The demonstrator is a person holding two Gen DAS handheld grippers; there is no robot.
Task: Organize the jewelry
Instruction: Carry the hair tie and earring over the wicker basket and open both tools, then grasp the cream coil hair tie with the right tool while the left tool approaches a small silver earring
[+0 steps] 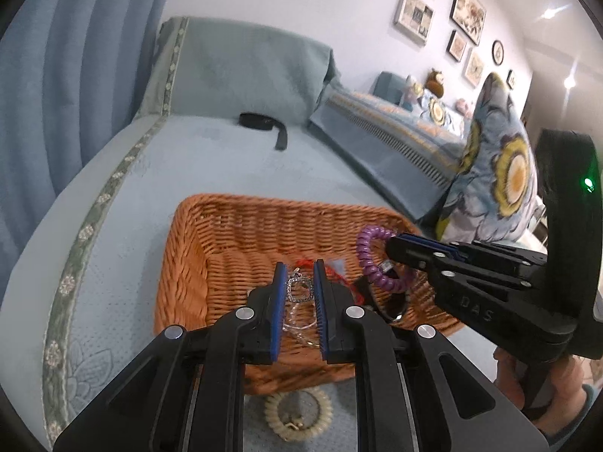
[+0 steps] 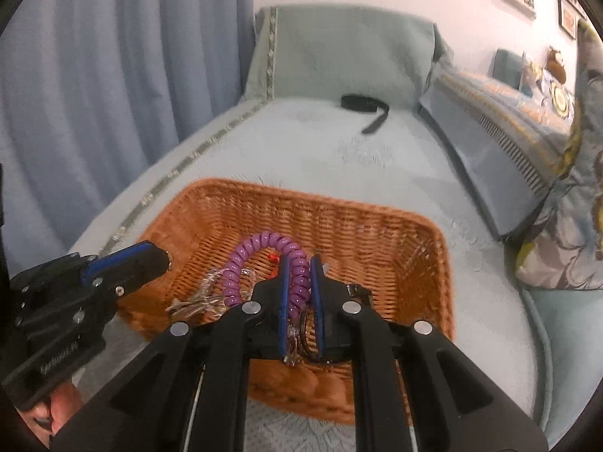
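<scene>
An orange wicker basket [image 1: 264,203] [image 2: 301,196] sits on the pale blue bed cover. My left gripper [image 1: 299,263] [image 2: 166,260] hovers over the basket's near left part, shut on a silver square pendant [image 1: 299,287] in clear wrapping. My right gripper [image 2: 299,260] [image 1: 392,245] is above the basket's near right side, shut on a purple coil bracelet [image 2: 260,252] [image 1: 371,260] that arches out past the pads. A red cord piece [image 1: 339,275] and a dark item [image 1: 392,309] lie inside the basket. A cream coil bracelet [image 1: 297,414] rests on the cover in front of the basket.
A black strap [image 1: 264,124] [image 2: 361,107] lies farther up the bed, near the green cushion. A floral pillow [image 1: 501,173] [image 2: 576,226] stands at the right, blue curtains at the left. A person's hand [image 1: 557,395] [image 2: 56,406] grips each tool.
</scene>
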